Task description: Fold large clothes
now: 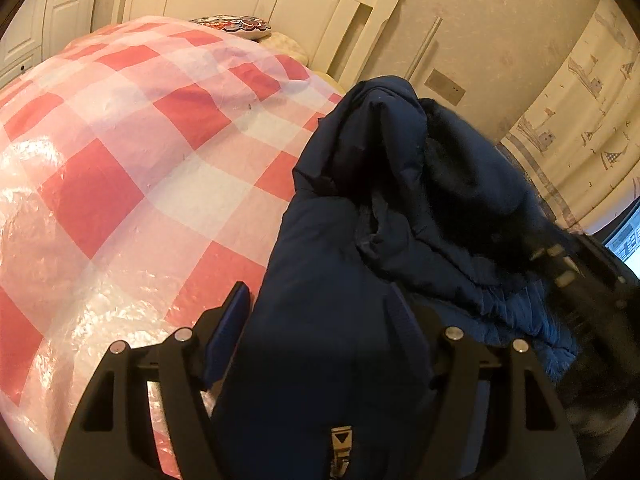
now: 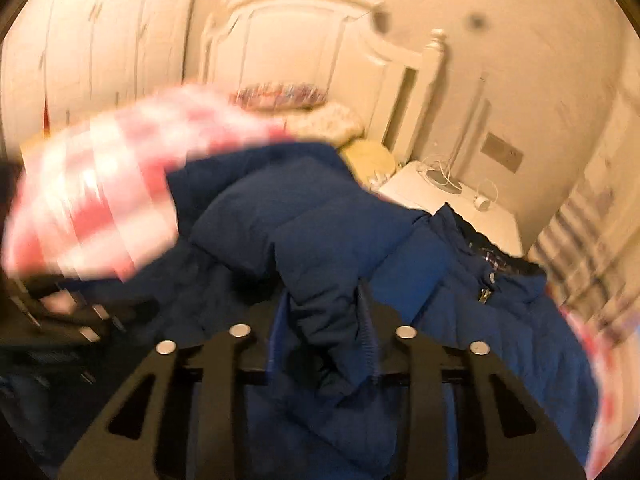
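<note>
A navy puffer jacket (image 1: pixel 400 200) is bunched up at the right edge of the bed. In the left wrist view a thick part of it fills the whole gap between the wide-set fingers of my left gripper (image 1: pixel 320 300), and both blue pads lie against the fabric. My right gripper (image 2: pixel 324 300) stands narrow, shut on a fold of the jacket (image 2: pixel 320 240). The jacket's collar and zipper (image 2: pixel 486 288) lie to the right. A dark blur at the right edge is the right gripper (image 1: pixel 572 272). The right wrist view is motion-blurred.
The bed carries a pink, red and white checked plastic cover (image 1: pixel 120 160). A cream headboard (image 1: pixel 280 4) and a patterned pillow (image 1: pixel 236 26) are at the far end. A white nightstand (image 2: pixel 460 208) with cables stands beside the bed, and a printed curtain (image 1: pixel 580 100) hangs at the right.
</note>
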Demonstrator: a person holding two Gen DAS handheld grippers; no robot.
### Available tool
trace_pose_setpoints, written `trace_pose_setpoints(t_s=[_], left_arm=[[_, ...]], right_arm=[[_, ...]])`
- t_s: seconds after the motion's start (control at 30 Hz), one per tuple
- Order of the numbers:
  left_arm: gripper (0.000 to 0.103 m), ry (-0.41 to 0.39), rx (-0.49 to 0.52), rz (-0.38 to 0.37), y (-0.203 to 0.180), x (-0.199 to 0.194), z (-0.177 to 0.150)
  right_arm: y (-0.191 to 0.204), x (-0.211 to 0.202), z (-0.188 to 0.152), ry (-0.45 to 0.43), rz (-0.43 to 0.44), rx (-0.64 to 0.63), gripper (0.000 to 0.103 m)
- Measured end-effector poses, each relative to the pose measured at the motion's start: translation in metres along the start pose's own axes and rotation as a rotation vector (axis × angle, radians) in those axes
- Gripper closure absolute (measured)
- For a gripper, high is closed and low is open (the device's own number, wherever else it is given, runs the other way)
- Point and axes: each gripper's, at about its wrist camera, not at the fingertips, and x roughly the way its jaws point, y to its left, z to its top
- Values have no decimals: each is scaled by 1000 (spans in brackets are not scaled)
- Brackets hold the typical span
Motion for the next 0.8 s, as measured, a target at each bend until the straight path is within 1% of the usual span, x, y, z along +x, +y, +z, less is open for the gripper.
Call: trace_pose_setpoints(t_s=[0.07, 0.1, 0.17, 0.2, 0.27, 0.33, 0.37, 0.47, 0.53, 0.6, 0.63, 0.67, 0.73, 0.8], left_arm=[[31, -6, 2, 2, -1, -2, -1], [31, -8, 3, 2, -1, -2, -1], [31, -9, 3, 4, -1, -2, -1], [31, -9, 4, 4, -2, -2, -1], [31, -10, 6, 6, -2, -2, -1], [31, -10, 9, 7, -3, -2, -1], [31, -10, 9, 8, -3, -1, -1], [31, -11, 8, 12, -3, -2, -1], [31, -12, 10, 17, -4, -2, -1], [31, -13, 14, 20, -4, -2, -1], [31, -13, 14, 20, -4, -2, -1], [31, -13, 13, 21, -4, -2, -1], [31, -13, 14, 20, -4, -2, -1], [31, -11, 14, 22, -5, -2, -1]], right_arm=[[-24, -19, 0, -69, 55, 165, 75], [-33, -25, -1, -91, 73, 227, 76], [-64, -41, -12, -143, 122, 420, 76], [-83, -46, -23, -159, 168, 535, 75], [-105, -50, -40, -158, 219, 642, 75], [-116, -51, -52, -138, 208, 649, 75], [-120, -52, -58, -131, 217, 665, 75], [-137, -56, -78, -138, 235, 780, 75], [-153, -55, -97, -139, 244, 926, 75], [-169, -50, -117, -131, 272, 1084, 75], [-176, -47, -132, -110, 281, 1186, 75], [-180, -45, -142, -76, 262, 1238, 74], [-179, -44, -148, -36, 221, 1221, 74], [-176, -45, -148, -20, 221, 1175, 73]])
